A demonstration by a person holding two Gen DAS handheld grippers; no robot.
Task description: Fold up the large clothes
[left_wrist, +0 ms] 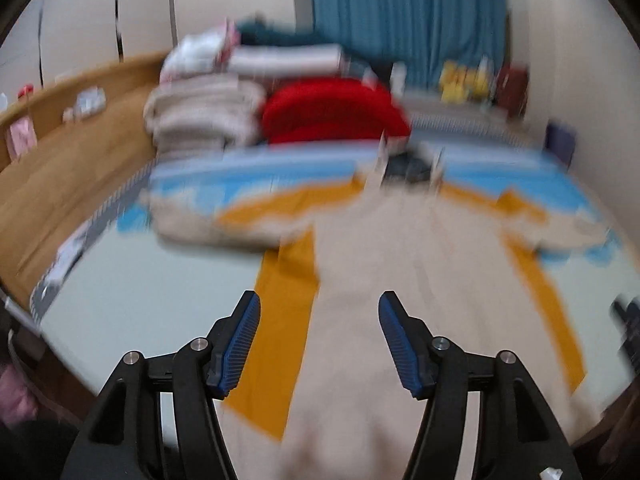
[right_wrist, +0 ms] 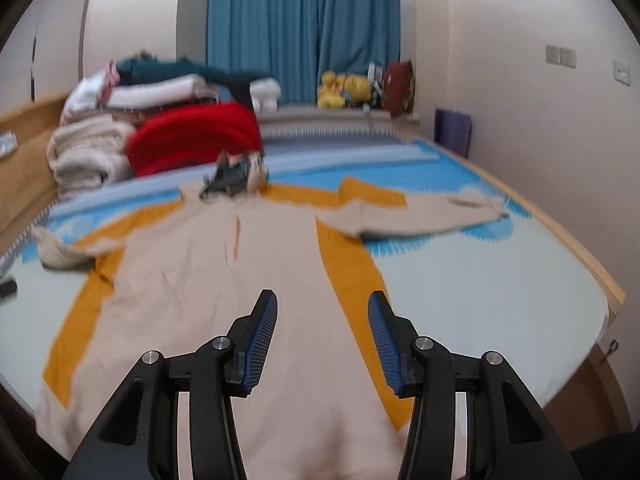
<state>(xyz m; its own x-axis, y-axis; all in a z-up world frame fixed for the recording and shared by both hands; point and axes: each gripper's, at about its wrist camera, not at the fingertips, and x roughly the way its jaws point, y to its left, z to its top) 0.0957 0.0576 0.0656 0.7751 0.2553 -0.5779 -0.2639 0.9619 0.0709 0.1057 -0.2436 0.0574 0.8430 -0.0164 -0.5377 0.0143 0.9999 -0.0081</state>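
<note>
Both tools hover open and empty over the beige coat (right_wrist: 280, 264) spread on the bed (right_wrist: 500, 292). Left tool (left_wrist: 319, 340) should pinch the ten o'clock sleeve (left_wrist: 192, 220), right tool (right_wrist: 322, 334) the two o'clock one, folding each inward flat.

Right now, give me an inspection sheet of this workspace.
Surface: bed with a pale blue and orange patterned cover.
Job's things: beige garment spread flat, sleeves out to both sides.
Clutter: folded stack of laundry, red bundle, yellow plush toys at the far end.
Grippers: left gripper and right gripper over the garment's hem end, jaws open, empty.
Cables: nothing seen.
Surroundings: blue curtain, wooden headboard, wall switches.
</note>
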